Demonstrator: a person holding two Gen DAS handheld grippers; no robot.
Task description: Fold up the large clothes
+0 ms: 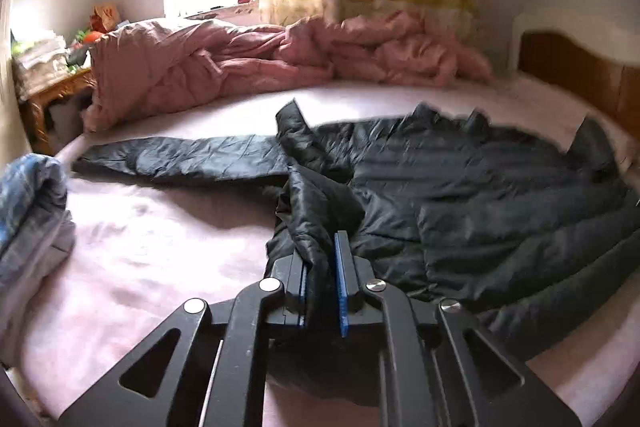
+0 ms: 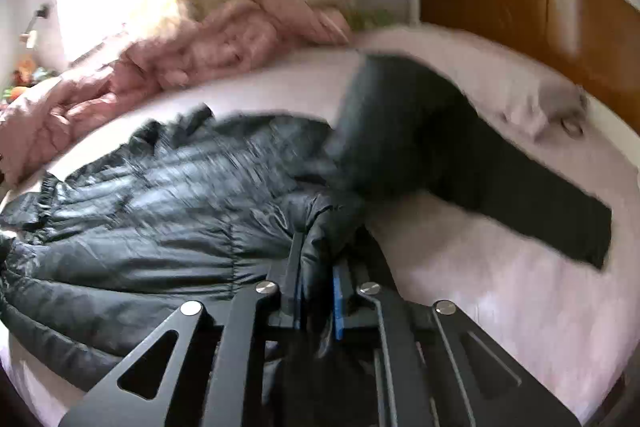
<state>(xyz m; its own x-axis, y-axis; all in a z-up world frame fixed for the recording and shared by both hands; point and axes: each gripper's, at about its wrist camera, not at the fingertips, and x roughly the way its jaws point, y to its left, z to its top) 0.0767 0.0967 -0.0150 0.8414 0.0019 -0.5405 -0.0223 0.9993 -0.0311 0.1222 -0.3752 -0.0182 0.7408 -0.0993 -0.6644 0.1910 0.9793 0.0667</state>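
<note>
we judge the step in hand to be the first fold of the black puffer jacket (image 1: 480, 187), which lies spread across the pink bed sheet (image 1: 160, 247). the left gripper (image 1: 322, 267) is clamped on a bunched fold of the jacket's near edge; the body extends ahead and to its right, one sleeve (image 1: 180, 157) runs out ahead to its left. the right gripper (image 2: 318, 275) is likewise closed on a pinch of jacket fabric, with the body ahead to its left and the other sleeve (image 2: 520, 203) ahead to its right. the next move likely calls for lifting both pinches together and carrying them forward over the body, keeping the edge taut and level.
</note>
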